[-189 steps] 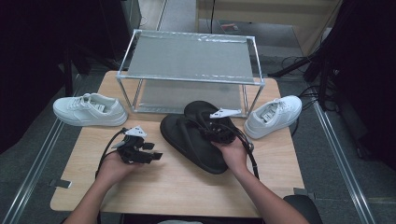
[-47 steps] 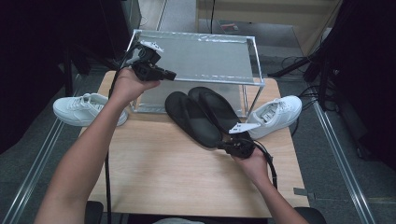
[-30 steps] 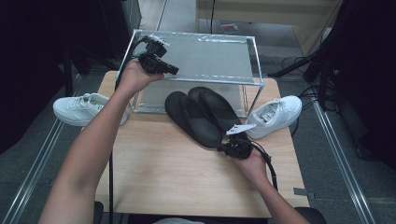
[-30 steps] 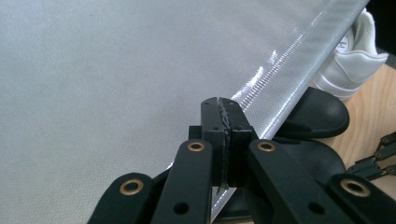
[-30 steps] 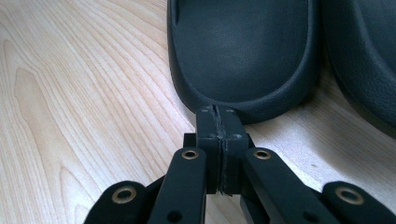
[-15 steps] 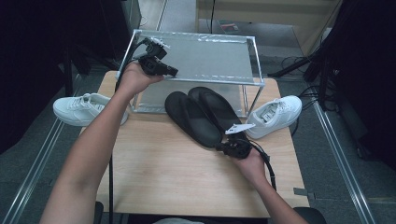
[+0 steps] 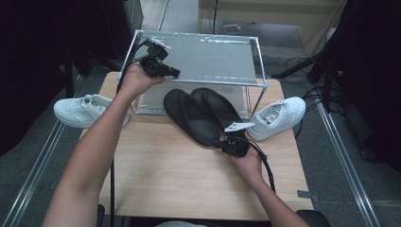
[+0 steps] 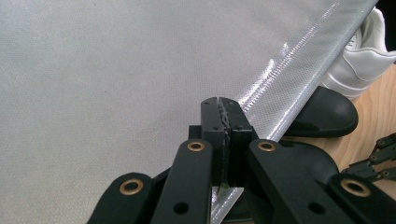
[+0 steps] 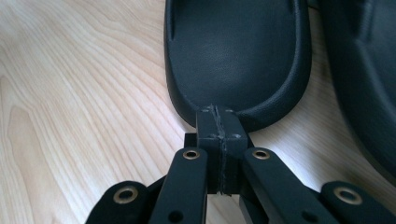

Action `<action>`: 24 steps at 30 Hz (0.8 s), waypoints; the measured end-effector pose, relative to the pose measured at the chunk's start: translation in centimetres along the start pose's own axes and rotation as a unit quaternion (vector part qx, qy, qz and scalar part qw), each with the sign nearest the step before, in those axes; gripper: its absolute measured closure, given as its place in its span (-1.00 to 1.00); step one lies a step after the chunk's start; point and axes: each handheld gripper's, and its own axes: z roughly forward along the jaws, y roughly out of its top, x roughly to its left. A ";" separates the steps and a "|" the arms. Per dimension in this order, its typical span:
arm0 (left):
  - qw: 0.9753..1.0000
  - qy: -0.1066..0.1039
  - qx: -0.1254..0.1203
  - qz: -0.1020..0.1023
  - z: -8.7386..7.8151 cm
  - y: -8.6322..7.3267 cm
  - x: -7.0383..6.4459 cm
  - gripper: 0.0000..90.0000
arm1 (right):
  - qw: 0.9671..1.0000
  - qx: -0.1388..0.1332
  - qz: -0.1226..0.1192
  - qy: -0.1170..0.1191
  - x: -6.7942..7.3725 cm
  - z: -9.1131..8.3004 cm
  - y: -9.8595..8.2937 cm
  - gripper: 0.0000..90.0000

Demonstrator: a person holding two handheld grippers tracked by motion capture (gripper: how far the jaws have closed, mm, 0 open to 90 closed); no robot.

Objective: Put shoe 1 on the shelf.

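Dark surroundings frame a pale wooden desk [image 7: 156, 175] carrying a metal-framed rack [image 7: 257, 80] with a grey mesh top. From the high view, two black slippers lie side by side, toes under the rack's front edge, with one white sneaker [image 7: 82, 109] off the desk's left edge and another [image 7: 279, 116] at the right. The left claw [image 7: 176, 73] is held over the rack's top near its left front corner; the left gripper view shows its jaws pressed together with nothing between them, above the grey mesh, and past the rack's rim a slipper toe and part of a white sneaker. The right claw [image 7: 220, 143] sits at the heel of the left slipper [image 7: 191, 118]; the right gripper view shows its jaws pressed together, tips at the slipper's heel rim, though whether they touch it cannot be told. That slipper is matte black with a smooth, slightly dished footbed and a raised rim. The right slipper [image 9: 364, 84] is cut off at that view's edge. Both slippers' toes are hidden under the rack in the high view.
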 end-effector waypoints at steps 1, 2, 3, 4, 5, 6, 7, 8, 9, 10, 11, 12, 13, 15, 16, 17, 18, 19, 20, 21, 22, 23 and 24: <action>1.000 0.000 -0.001 0.000 0.0 0.0 0.0 1.00 | 1.000 -0.001 -0.001 0.000 0.1 0.2 0.1 1.00; 1.000 0.000 -0.002 0.001 0.0 0.0 0.0 1.00 | 1.000 -0.002 -0.003 0.000 0.2 0.3 0.2 1.00; 1.000 -0.001 -0.003 0.000 0.0 -0.1 0.0 1.00 | 1.000 -0.002 -0.004 0.000 0.3 0.5 0.3 1.00; 1.000 -0.002 -0.003 -0.001 0.0 -0.1 0.0 1.00 | 1.000 -0.002 -0.005 0.001 0.4 0.6 0.4 1.00; 1.000 -0.002 -0.004 -0.002 0.0 -0.1 0.1 1.00 | 1.000 -0.002 -0.005 0.000 0.5 0.7 0.4 1.00; 1.000 -0.002 -0.004 -0.002 0.0 -0.1 0.1 1.00 | 1.000 -0.004 -0.005 0.000 0.6 0.9 0.5 1.00; 1.000 -0.002 -0.004 -0.001 0.0 -0.1 0.1 1.00 | 1.000 -0.004 -0.007 -0.001 0.7 1.1 0.6 1.00; 1.000 -0.001 -0.005 -0.002 0.0 -0.2 0.0 1.00 | 1.000 -0.008 -0.009 -0.002 0.7 1.3 0.7 1.00; 1.000 0.000 -0.006 -0.002 0.0 -0.2 0.0 1.00 | 1.000 -0.011 -0.007 -0.004 0.9 1.5 0.8 1.00; 1.000 0.000 -0.007 -0.002 0.0 -0.2 0.0 1.00 | 1.000 -0.013 -0.006 -0.005 1.0 1.7 0.9 1.00; 1.000 0.001 -0.005 0.000 0.0 -0.2 0.0 1.00 | 1.000 -0.016 -0.008 -0.006 1.1 1.8 0.9 1.00; 1.000 0.001 -0.004 0.000 0.0 -0.2 0.0 1.00 | 1.000 -0.016 -0.009 -0.008 1.2 2.0 1.0 1.00; 1.000 0.002 -0.004 0.000 0.0 -0.2 0.0 1.00 | 1.000 -0.016 -0.009 -0.008 1.3 2.1 1.1 1.00; 1.000 0.001 -0.004 0.000 0.1 -0.1 0.0 1.00 | 1.000 -0.017 -0.011 -0.009 1.4 2.3 1.2 1.00; 1.000 -0.001 -0.003 -0.001 0.0 -0.2 0.0 1.00 | 1.000 -0.016 -0.012 -0.009 1.5 2.4 1.3 1.00; 1.000 -0.001 -0.003 -0.003 0.0 -0.2 0.0 1.00 | 1.000 -0.016 -0.010 -0.008 1.5 2.6 1.4 1.00; 1.000 -0.002 -0.004 -0.004 0.0 -0.2 0.1 1.00 | 1.000 -0.016 -0.009 -0.008 1.6 2.7 1.5 1.00; 1.000 -0.003 -0.004 -0.006 0.1 -0.2 0.1 1.00 | 1.000 -0.016 -0.011 -0.007 1.6 2.9 1.6 1.00; 1.000 -0.002 -0.004 -0.006 0.1 -0.2 0.1 1.00 | 1.000 -0.015 -0.011 -0.007 1.7 3.0 1.8 1.00; 1.000 -0.003 -0.004 -0.005 0.1 -0.2 0.1 1.00 | 1.000 -0.015 -0.010 -0.007 1.8 3.2 1.9 1.00; 1.000 -0.002 -0.004 -0.004 0.1 -0.2 0.1 1.00 | 1.000 -0.015 -0.010 -0.006 1.9 3.4 2.0 1.00; 1.000 -0.001 -0.004 -0.003 0.1 -0.2 0.0 1.00 | 1.000 -0.016 -0.010 -0.005 1.9 3.6 2.2 1.00; 1.000 -0.001 -0.003 -0.003 0.1 -0.2 0.0 1.00 | 1.000 -0.018 -0.009 -0.004 2.0 3.7 2.3 1.00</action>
